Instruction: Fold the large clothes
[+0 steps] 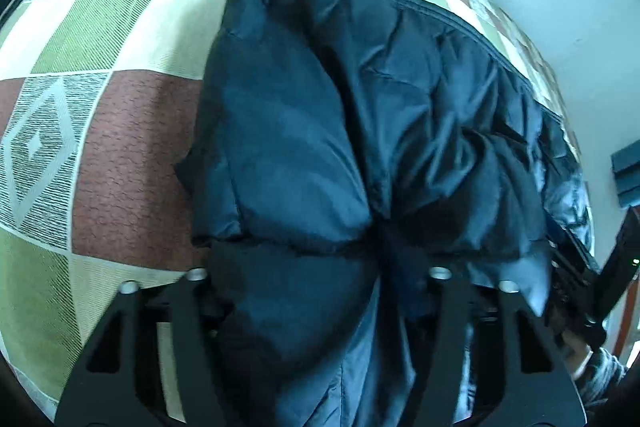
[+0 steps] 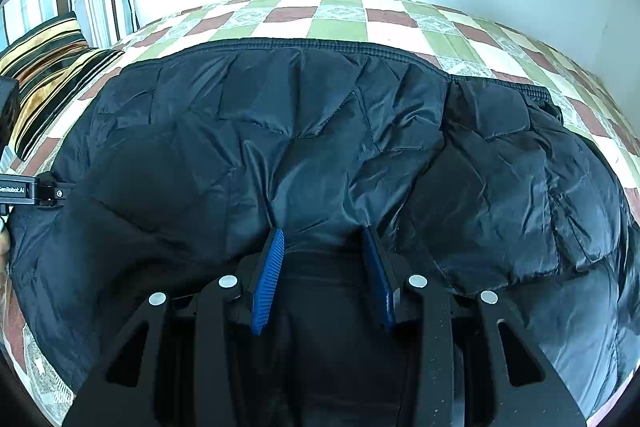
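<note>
Faintly, "GenRobot.AI" label (image 2: 14, 189), perhaps left claw (image 2: 48, 191)

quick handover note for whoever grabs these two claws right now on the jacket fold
Right claw: blue pads pinching a ridge of the dark navy quilted puffer jacket at its near edge; the fabric pulls taut into it.
Left claw: jacket fabric bulges between its fingers and hides the pads, so a firm grip cannot be confirmed.
Jacket: spread across the green, maroon and cream checked bedspread, ribbed hem along the far side, one end already lying doubled over. Striped pillows sit at the bed's left end.
Done: both claws at the near edge.
Left: confirm the left grip, probably carry the near edge over, then flatten.
</note>
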